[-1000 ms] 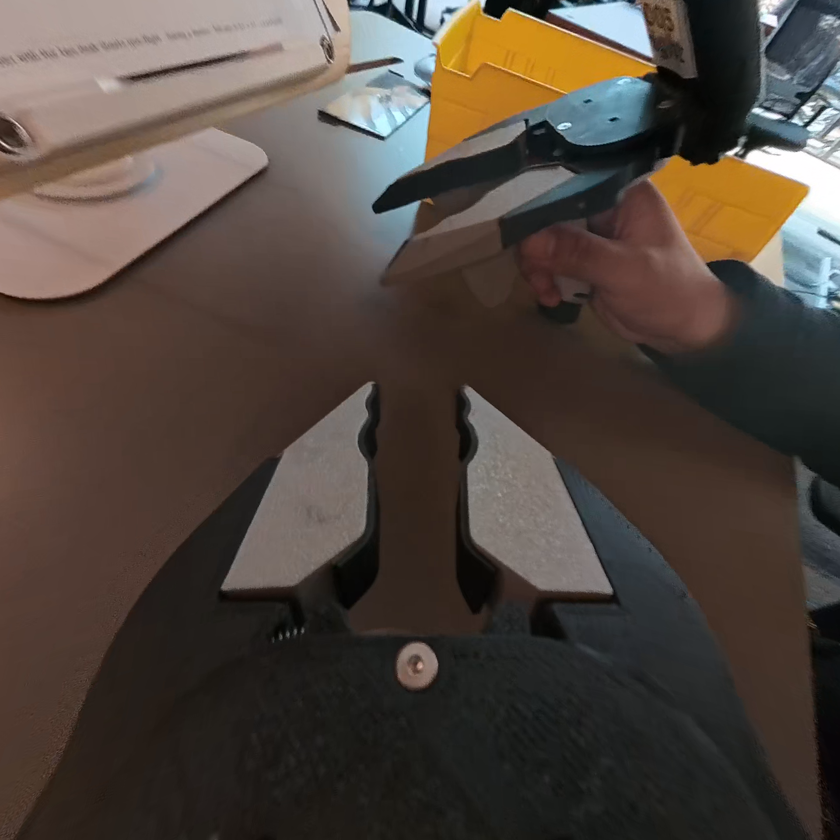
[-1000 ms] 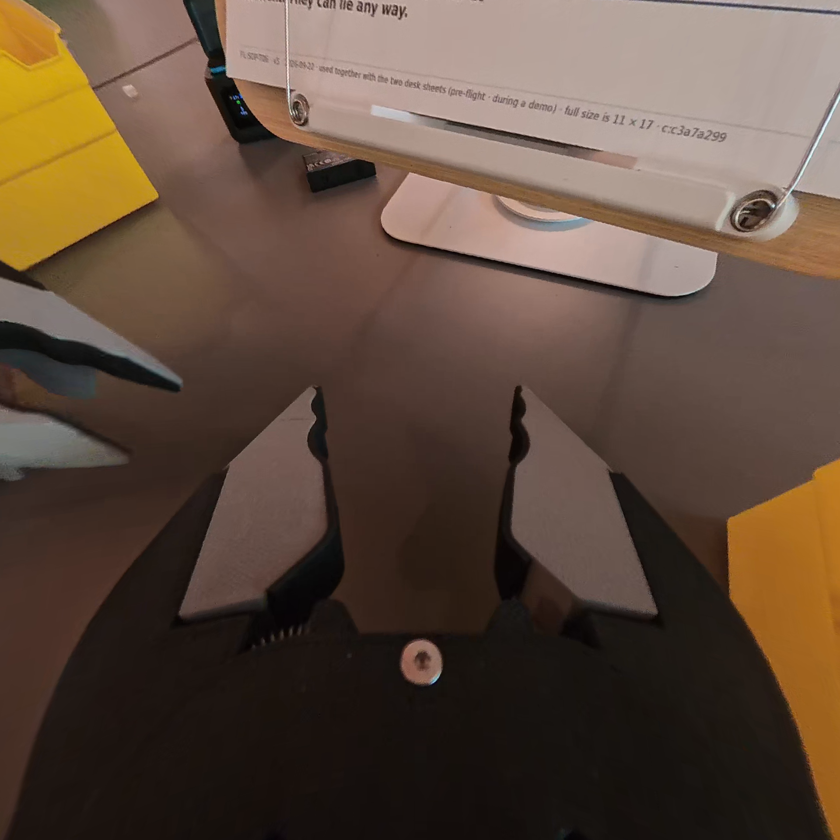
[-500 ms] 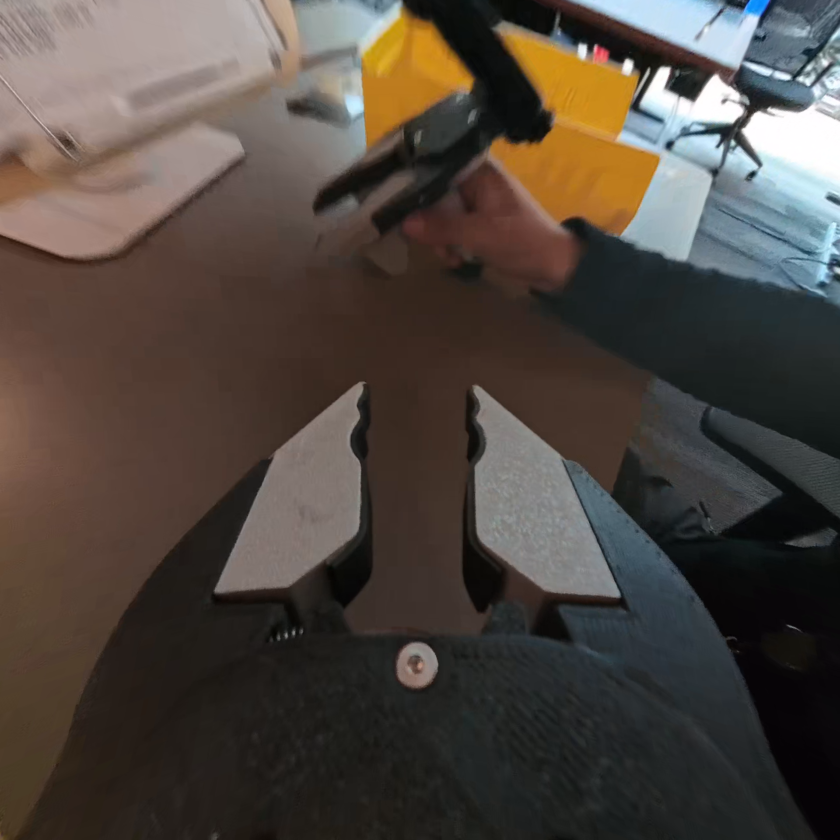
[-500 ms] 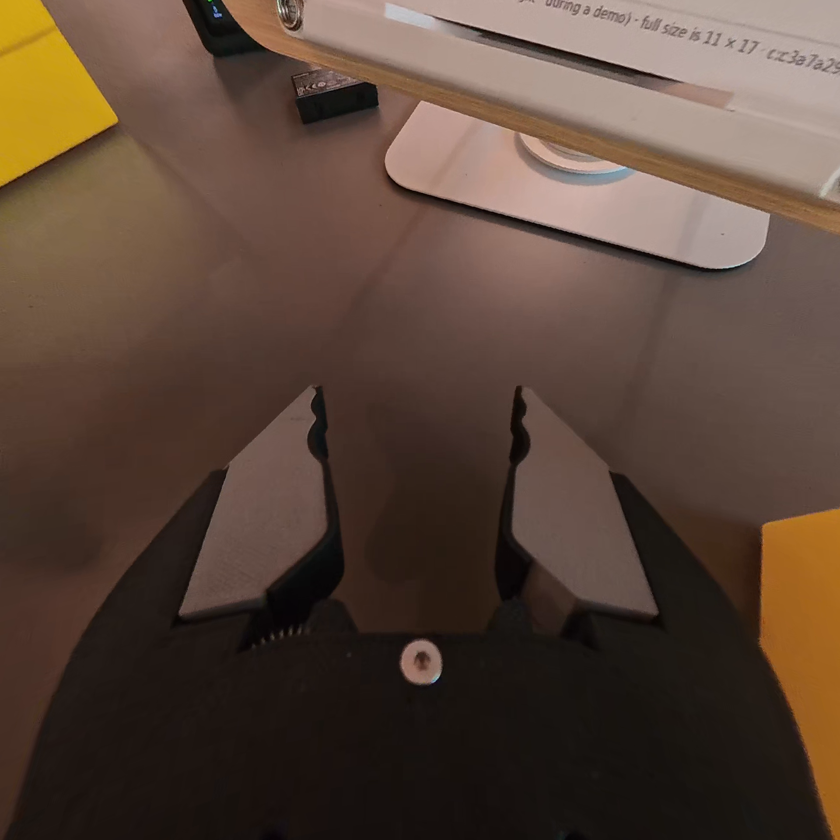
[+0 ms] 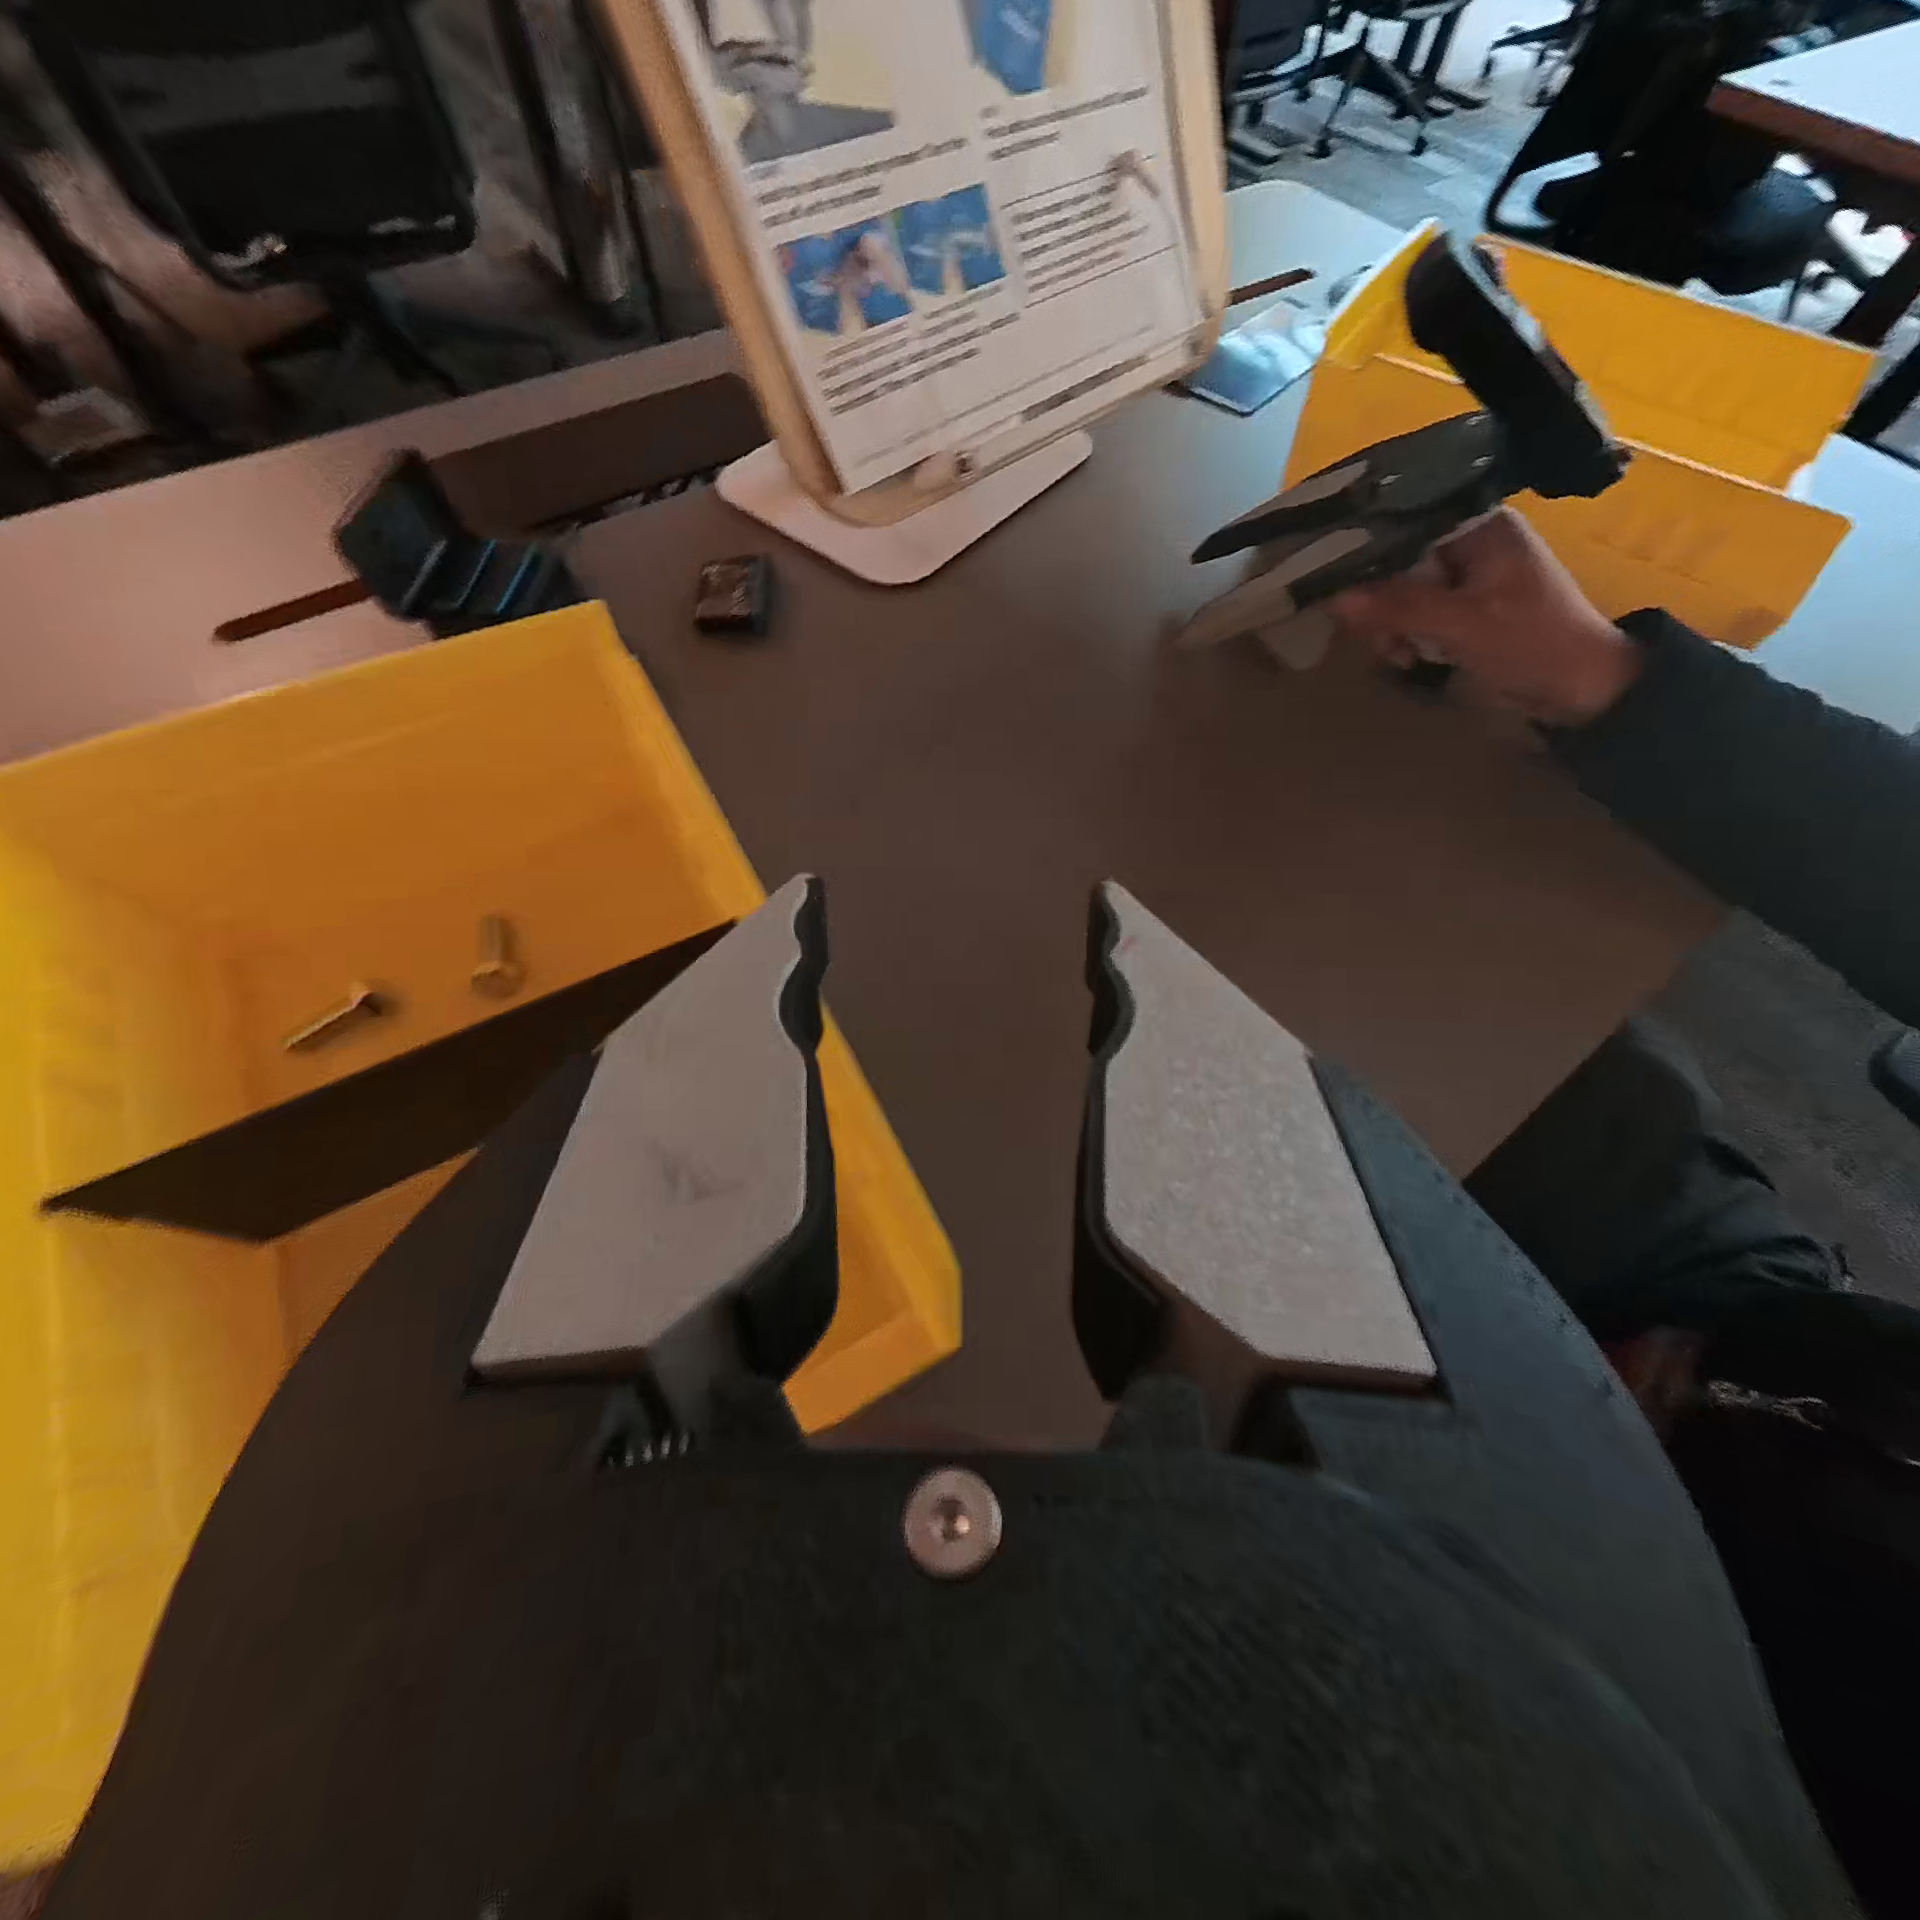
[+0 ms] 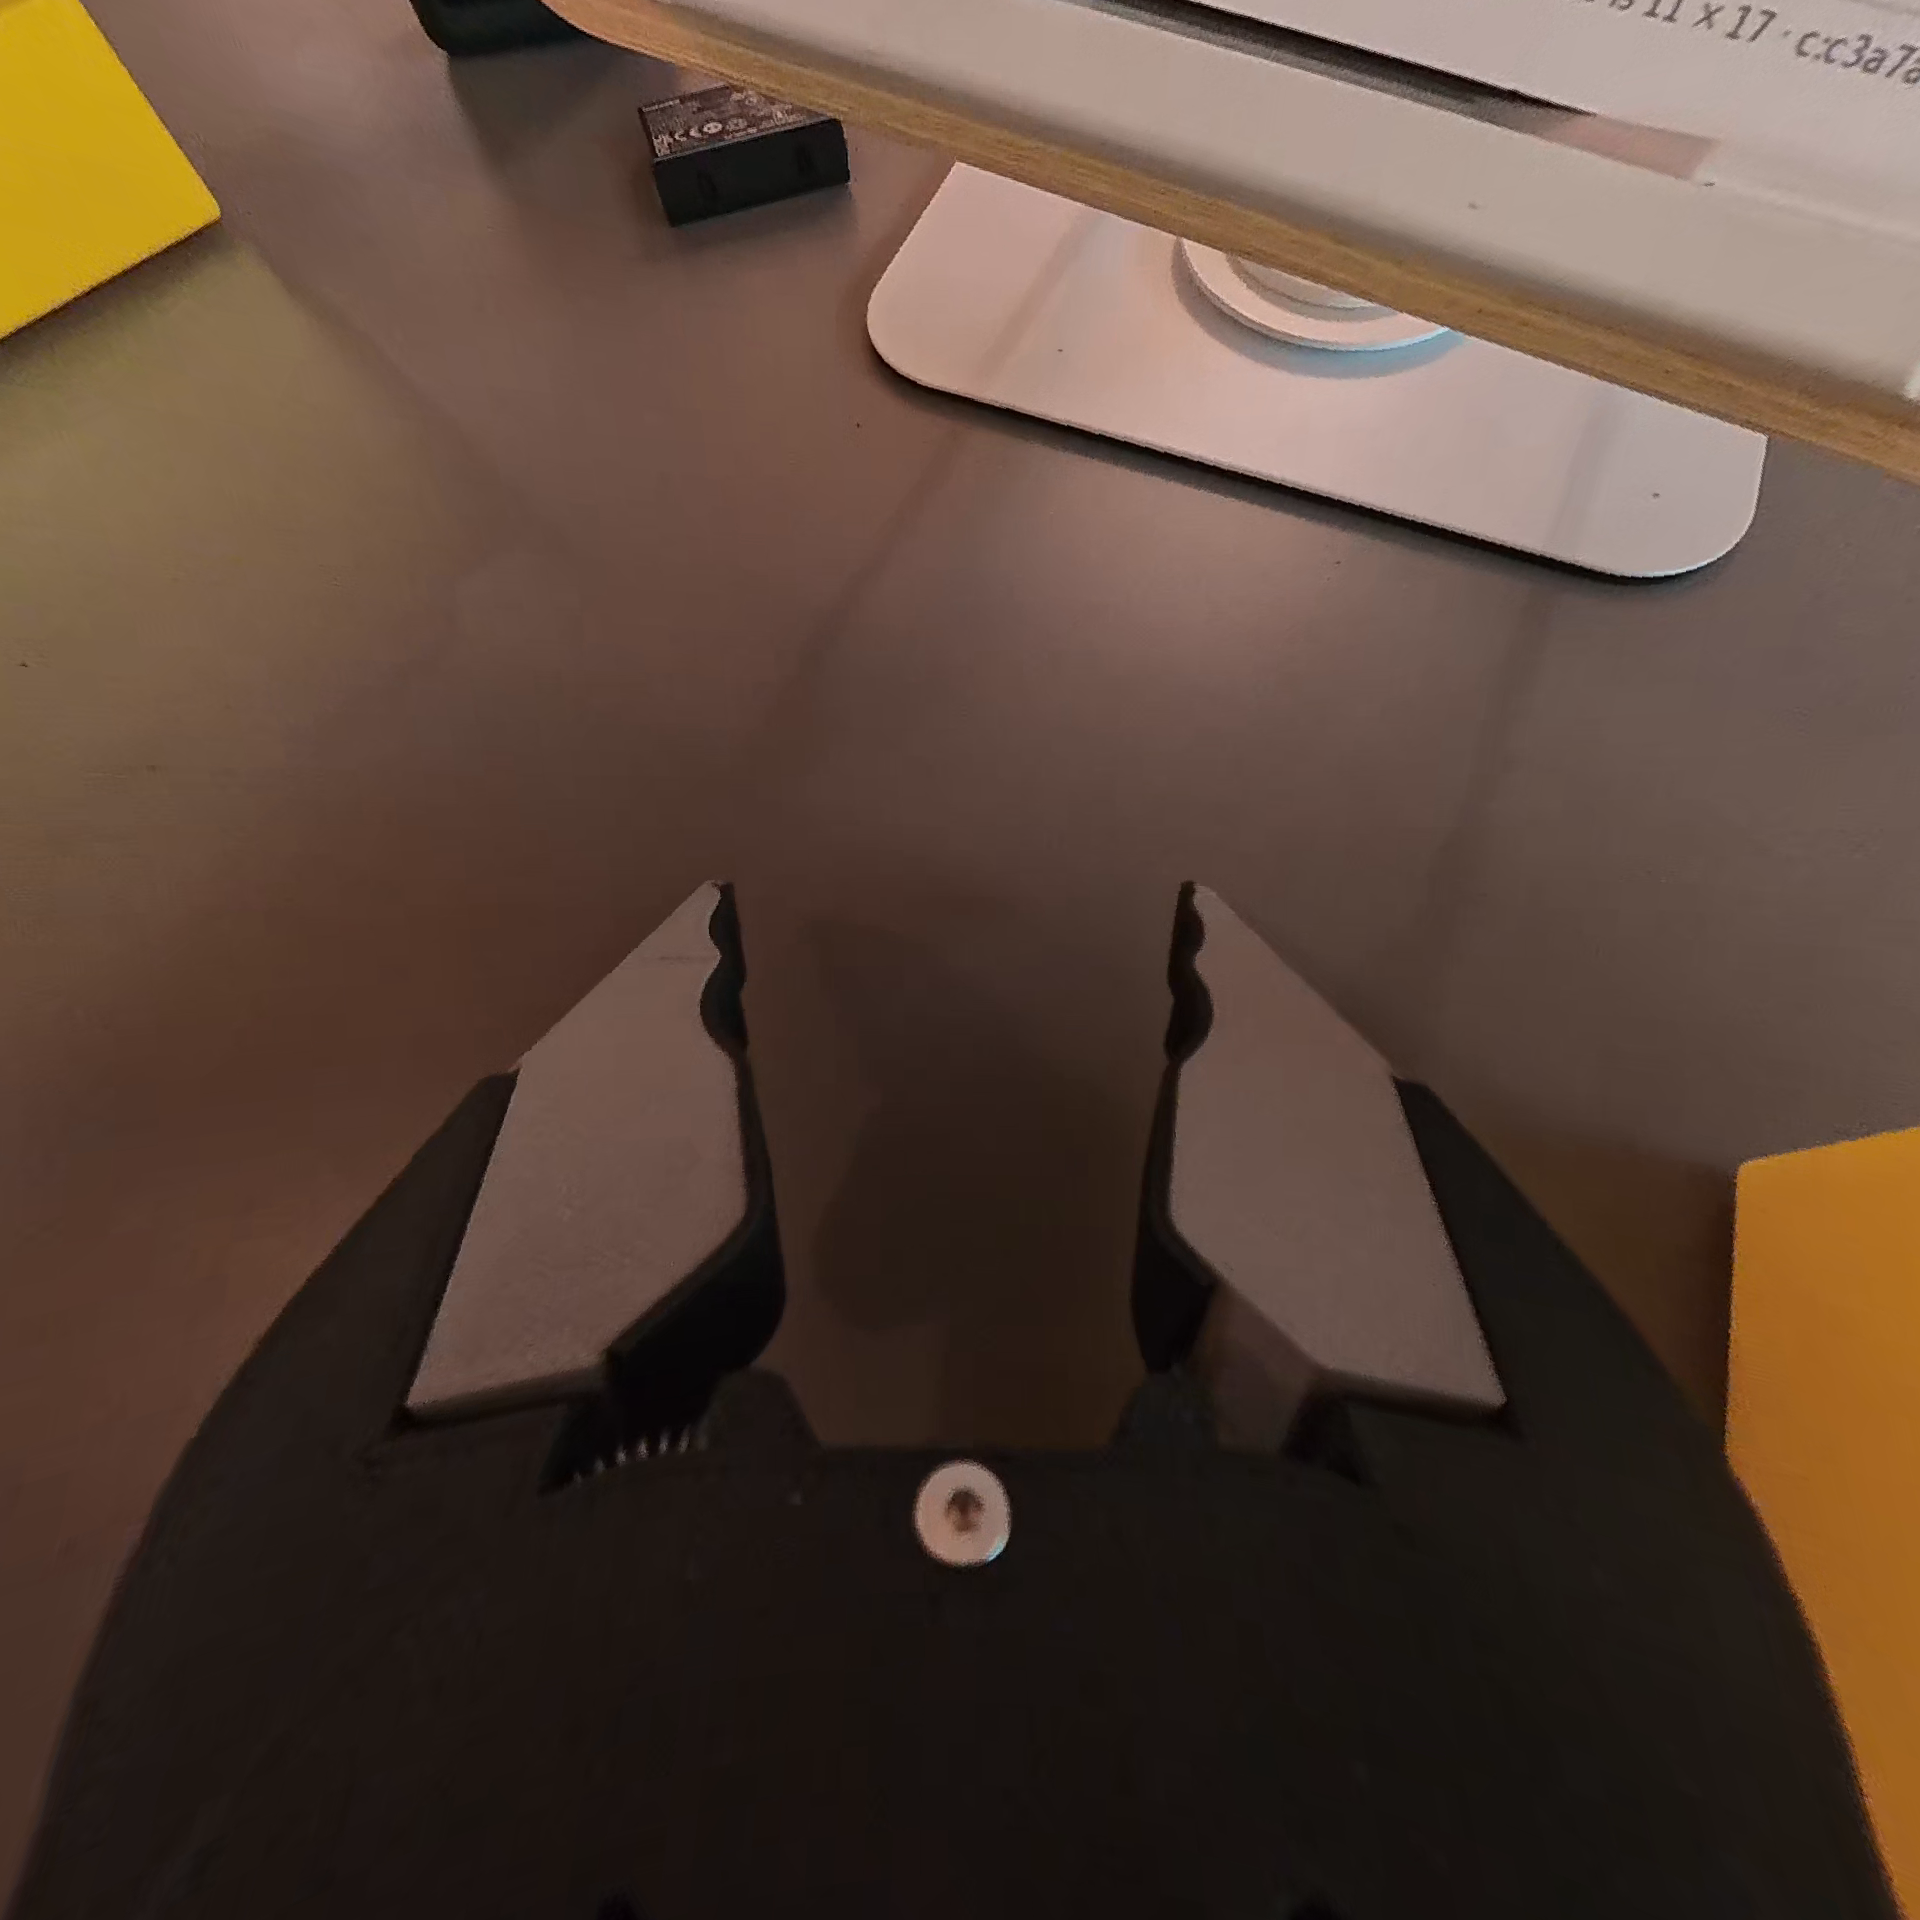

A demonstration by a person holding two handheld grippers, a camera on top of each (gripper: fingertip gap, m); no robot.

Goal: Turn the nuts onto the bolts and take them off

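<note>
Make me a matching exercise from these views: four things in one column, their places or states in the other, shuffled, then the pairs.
Things:
1. bolts
2. left gripper
3. black block
4. right gripper

Places or states:
A. lying on the table left of the white stand base
B. open, over bare table, stand ahead
C. lying inside the yellow bin
D. open, beside the bin's near corner

Pairs: 1-C, 2-D, 3-A, 4-B

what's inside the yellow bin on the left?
Two bolts lie loose on the floor of the yellow bin. No nuts visible; the left gripper covers its near corner.
</note>
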